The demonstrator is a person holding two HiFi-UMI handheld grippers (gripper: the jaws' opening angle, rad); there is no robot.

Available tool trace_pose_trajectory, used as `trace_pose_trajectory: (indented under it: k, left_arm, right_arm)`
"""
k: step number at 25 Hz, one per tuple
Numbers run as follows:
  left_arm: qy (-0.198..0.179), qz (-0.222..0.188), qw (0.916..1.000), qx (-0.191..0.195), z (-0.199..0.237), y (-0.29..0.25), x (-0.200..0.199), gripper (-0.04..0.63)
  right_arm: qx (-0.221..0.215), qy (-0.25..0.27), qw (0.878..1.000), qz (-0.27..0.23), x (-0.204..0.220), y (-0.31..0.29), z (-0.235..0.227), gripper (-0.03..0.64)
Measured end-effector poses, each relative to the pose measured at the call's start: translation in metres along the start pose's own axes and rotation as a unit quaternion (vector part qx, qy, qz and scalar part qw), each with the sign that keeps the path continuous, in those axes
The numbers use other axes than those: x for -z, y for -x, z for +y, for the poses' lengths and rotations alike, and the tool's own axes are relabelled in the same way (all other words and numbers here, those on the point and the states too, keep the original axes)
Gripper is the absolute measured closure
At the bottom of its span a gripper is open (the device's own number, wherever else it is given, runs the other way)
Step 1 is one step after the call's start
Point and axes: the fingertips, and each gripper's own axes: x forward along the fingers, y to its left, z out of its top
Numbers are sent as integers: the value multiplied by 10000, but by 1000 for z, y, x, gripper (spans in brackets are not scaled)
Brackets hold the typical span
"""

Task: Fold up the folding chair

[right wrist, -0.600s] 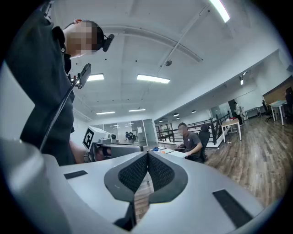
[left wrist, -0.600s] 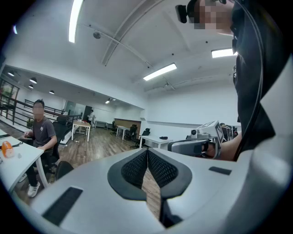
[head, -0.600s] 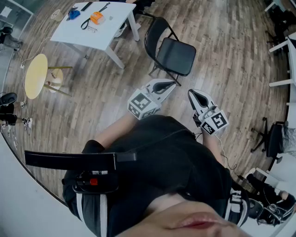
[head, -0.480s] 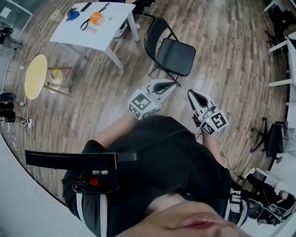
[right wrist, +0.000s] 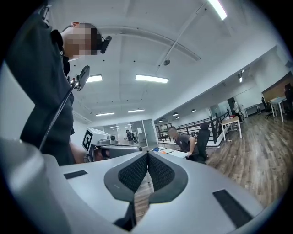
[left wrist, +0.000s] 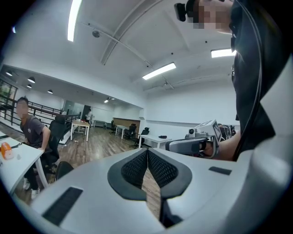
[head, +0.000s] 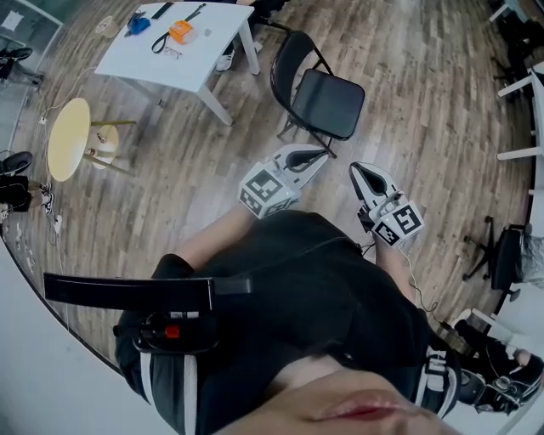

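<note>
scene: a person stands on a wooden floor (head: 442, 119) in an open office, seen steeply from above, holding a claw in each hand.
folding chair (head: 327, 104): black with a thin metal frame, standing fully open on the floor just ahead of both claws, seat flat and backrest upright.
left claw (head: 316, 155): closed, its ridged pads pressed together with nothing between them. it is held level, pointing toward the chair's near edge, close to it but apart.
right claw (head: 359, 172): also closed and empty, held level, just beside the left one and likewise short of the chair.
counter (head: 161, 64): white, standing to the left of the chair's backrest. it carries a few small things, among them an orange item (head: 179, 31) and a blue one (head: 136, 24).
nearby: a round yellow side table (head: 68, 138) stands further left, well apart from the chair.
progress: judged from the open seat, the folding has not begun. neither claw touches the chair.
left to do: most likely reaching the chair, taking hold of the seat or frame, swinging the seat up against the backrest, and bringing the legs together.
</note>
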Motion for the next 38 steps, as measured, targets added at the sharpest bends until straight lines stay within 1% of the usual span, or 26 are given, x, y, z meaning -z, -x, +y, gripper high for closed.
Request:
trace_pose_trajectory:
  k: [3,6,10,17,23,32,35,38]
  left_arm:
    - [-18,-46,10000,-23,1,5,0,589]
    - [-33,-59,10000,-46,12,12,-2,591]
    - [7,-58,9999,-105,19,18,0,591]
    - [32,-70,9999,-66,37,23,-6,589]
    - [64,-122,9999,-55,60,34,-10,589]
    - [147,-64,9997,157,106,58,-7,589]
    - [118,-63,9996,251,111,63,-7,589]
    - [92,-79,9995,298,117,67,-8,589]
  right_arm:
    - [11,65,10000,-2,1,-1,1,607]
    - [-87,177,9998,59,2,-13,4,607]
    - [-166,77,9998,9,4,-20,10,607]
    - [76,36,9999,-92,2,-38,2,607]
    - [232,-251,9994,-112,6,-61,0,607]
    - [492,-116,9986,-137,5,-111,7,607]
    - [485,-76,9986,-185,5,-116,13,607]
    - [570,-26,9982,-172,6,-120,15,607]
